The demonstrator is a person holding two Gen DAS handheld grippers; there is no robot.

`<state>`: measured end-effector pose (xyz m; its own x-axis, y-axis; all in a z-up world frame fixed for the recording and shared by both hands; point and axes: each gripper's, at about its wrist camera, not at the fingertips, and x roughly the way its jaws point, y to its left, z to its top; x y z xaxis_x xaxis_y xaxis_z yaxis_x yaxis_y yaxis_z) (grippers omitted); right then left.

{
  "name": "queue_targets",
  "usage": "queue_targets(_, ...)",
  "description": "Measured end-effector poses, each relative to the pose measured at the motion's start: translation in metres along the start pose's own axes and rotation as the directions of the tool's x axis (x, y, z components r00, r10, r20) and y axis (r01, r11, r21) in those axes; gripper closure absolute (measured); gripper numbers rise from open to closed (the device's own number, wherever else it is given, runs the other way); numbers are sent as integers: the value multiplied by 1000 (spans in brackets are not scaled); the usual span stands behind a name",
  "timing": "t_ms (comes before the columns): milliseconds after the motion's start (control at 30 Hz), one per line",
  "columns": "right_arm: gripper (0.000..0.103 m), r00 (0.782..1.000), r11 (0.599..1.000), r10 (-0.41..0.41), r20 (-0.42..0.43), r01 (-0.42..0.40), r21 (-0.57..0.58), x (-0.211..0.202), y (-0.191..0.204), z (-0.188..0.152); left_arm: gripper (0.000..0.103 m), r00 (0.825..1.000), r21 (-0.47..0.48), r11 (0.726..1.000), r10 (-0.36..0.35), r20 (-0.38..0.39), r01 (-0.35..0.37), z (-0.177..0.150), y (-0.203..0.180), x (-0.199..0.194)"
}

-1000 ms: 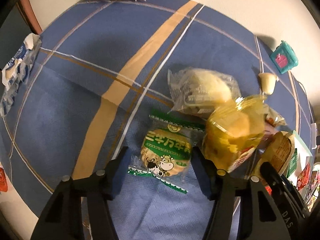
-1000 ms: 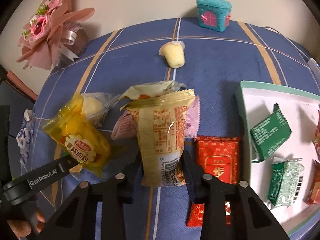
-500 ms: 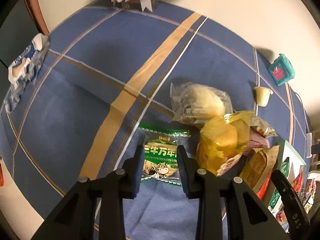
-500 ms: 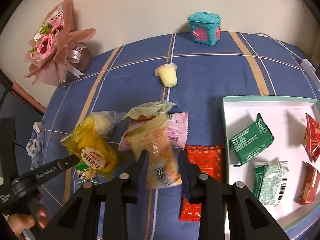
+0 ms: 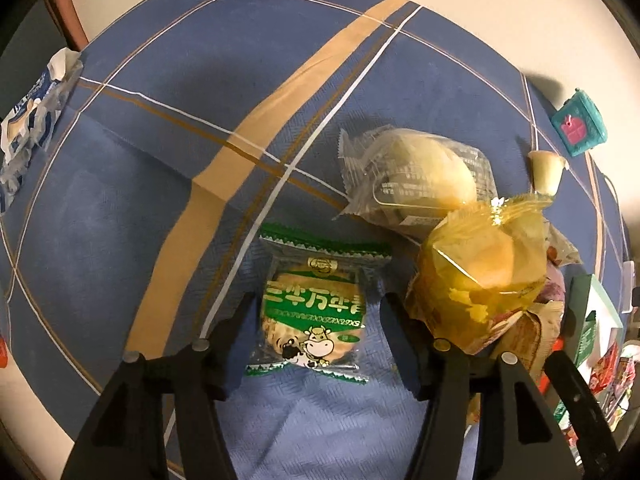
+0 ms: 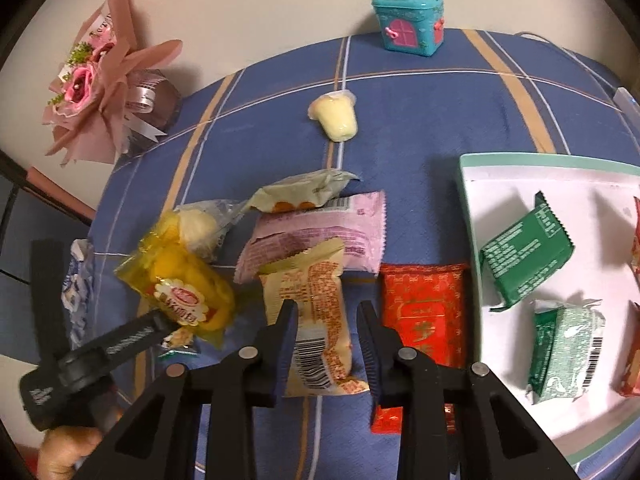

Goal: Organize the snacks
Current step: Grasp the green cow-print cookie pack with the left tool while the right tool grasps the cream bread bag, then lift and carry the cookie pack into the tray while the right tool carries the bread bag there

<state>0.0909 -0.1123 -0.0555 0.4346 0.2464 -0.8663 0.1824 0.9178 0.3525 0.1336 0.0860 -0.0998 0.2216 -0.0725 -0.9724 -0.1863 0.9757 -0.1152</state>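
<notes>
The right gripper [image 6: 326, 322] is closed on the beige snack pack [image 6: 316, 320]; its long axis points away, barcode end near. The left gripper [image 5: 316, 320] has just opened again around the green cracker pack [image 5: 314, 312], probably without touching it.

Warm, dim indoor light falls on the blue plaid tablecloth [image 5: 168, 208]. A broad soft shadow darkens its middle in the left wrist view. Glare glints off the yellow snack bag [image 5: 484, 276] beside it. Fisheye bending curves the cloth's stripes, and black vignette rings both views. The white tray [image 6: 516, 184] on the cloth looks brightest, and details near the rims are soft.
</notes>
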Motion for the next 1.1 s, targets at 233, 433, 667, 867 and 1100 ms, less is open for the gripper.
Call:
queue_targets(233,48,1000,998,3,-19,-4,-57,8,18,-6,40,1000,-9,1000,2,6,-2,9,-1,10)
queue_targets(433,48,997,994,-52,-56,46,-99,28,24,-15,40,1000,4,1000,23,12,-23,10,0,11)
queue_targets(667,48,989,974,-136,-57,123,-190,45,36,-24,33,998,45,997,63,15,-64,4,-16,8)
queue_targets(867,48,984,958,-176,-28,164,-235,48,41,-30,26,996,60,995,78,33,-80,2,-24,9)
queue_targets(1100,48,983,954,-184,-9,176,-242,50,45,-36,21,995,55,995,82,49,-84,3,-25,11)
